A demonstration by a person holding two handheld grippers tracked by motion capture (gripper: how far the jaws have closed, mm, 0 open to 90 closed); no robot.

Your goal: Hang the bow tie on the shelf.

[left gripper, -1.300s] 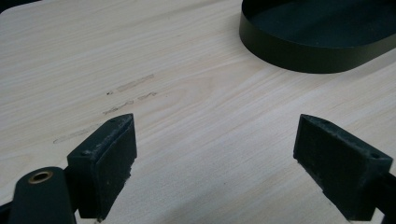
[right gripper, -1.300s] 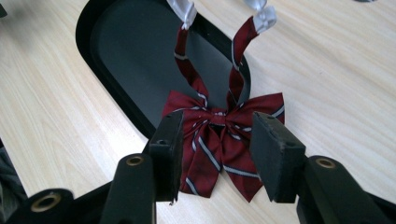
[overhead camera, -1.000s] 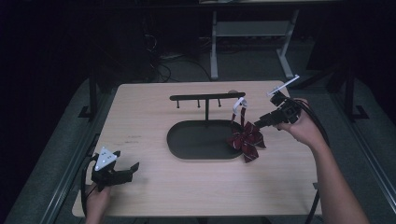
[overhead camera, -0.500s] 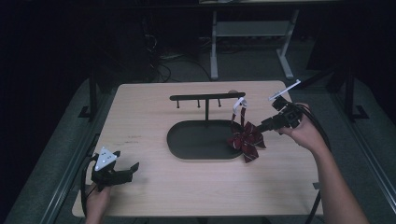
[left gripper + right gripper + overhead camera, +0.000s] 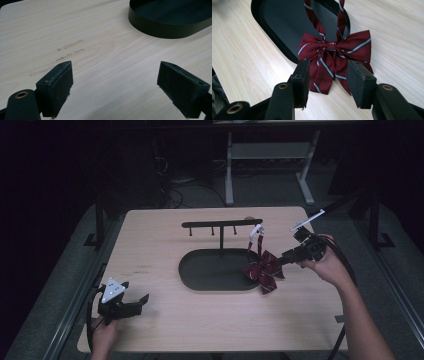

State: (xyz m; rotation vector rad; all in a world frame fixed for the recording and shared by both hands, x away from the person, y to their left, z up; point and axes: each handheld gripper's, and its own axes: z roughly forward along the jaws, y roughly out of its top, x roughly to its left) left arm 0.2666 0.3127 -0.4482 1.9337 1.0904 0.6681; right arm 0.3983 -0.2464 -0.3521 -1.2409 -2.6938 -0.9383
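You had the bow tie [image 5: 333, 57] hung by its strap from the stand [image 5: 222, 225], its tails between your right gripper's [image 5: 328, 81] spread jaws, not yet let go.

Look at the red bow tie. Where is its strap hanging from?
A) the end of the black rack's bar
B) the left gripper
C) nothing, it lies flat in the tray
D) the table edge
A: the bow tie hangs by its strap from the right end of the black rack.
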